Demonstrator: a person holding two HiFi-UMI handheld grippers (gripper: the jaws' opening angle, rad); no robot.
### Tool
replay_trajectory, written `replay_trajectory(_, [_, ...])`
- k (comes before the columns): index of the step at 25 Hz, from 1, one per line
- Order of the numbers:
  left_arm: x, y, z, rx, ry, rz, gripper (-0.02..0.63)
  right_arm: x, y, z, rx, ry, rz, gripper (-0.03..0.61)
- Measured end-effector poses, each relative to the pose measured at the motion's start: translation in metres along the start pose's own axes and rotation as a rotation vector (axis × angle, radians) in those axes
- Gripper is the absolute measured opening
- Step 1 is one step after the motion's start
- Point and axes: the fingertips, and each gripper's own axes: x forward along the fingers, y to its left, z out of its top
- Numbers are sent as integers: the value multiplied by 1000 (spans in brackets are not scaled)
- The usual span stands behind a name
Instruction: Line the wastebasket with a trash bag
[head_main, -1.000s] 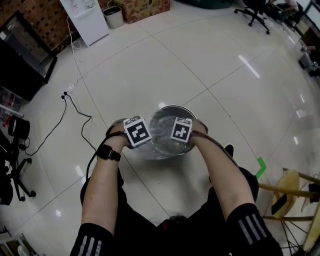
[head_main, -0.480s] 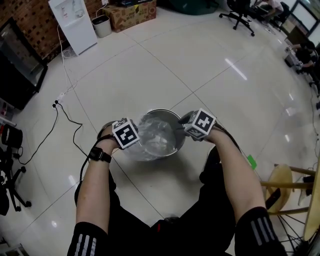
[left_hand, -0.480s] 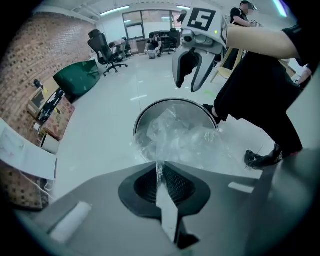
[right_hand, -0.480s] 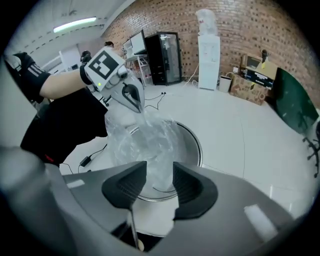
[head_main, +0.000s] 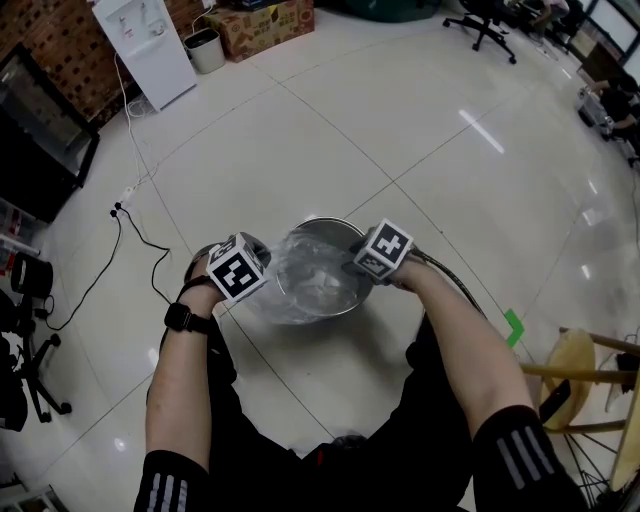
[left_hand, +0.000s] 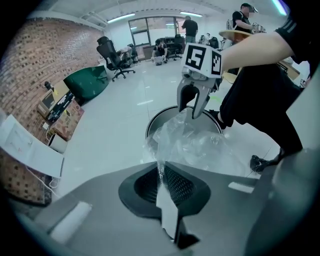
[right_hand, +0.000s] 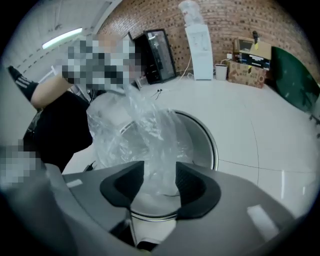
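The bin (head_main: 335, 223) is standing on a white tiled floor (head_main: 400, 120), just in front of the person's legs. Open floor is stretching away beyond it and out to both sides. A cable (head_main: 140, 235) is trailing over the tiles well to the left. A cooler (head_main: 140, 40) and a box (head_main: 262, 22) are sitting far off by the brick wall. A stool (head_main: 575, 365) is standing to the right, near the person's right leg but apart from the bin.

The bag (head_main: 305, 280) is lying over the bin's mouth, clear and heavily crumpled. It is bunching up above the rim and spilling over the near left side. The far right arc of the metal rim is showing bare.

The left gripper (left_hand: 160, 175) is hanging at the bin's left edge. Its jaws are pressed together, pinching a thin fold of the bag. The right gripper (right_hand: 159, 182) is hovering at the right edge. Its jaws are standing apart and have just been opening. A loose column of the bag is rising between them, and the pads are not squeezing it.
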Motion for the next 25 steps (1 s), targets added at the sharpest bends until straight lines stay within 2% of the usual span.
replay_trajectory(1, [-1, 2, 0, -4, -2, 6, -6, 4, 1, -5, -14, 29, -3, 177])
replay_trajectory(3, [-2, 7, 1, -9, -11, 26, -6, 5, 3, -6, -35, 37, -5, 60])
replay_trajectory(5, [-3, 14, 4, -24, -27, 47, -6, -6, -2, 2, -38, -9, -19, 8])
replay_trajectory(9, [5, 23, 13, -66, -71, 73, 0, -34, -26, 12, 50, -121, -47, 8])
replay_trajectory(13, [18, 32, 27, -65, -146, 56, 26, -48, -54, 4, 100, -151, -112, 8])
replay_trajectory(15, [28, 43, 31, -95, -173, 47, 38, -54, -67, 4, 99, -170, -146, 8])
replay_trajectory(18, [46, 55, 33, -132, -171, 24, 48, -55, -84, 6, 104, -193, -191, 9])
replay_trajectory(25, [77, 81, 26, -195, -176, 48, 49, -42, -110, 14, 110, -190, -293, 9])
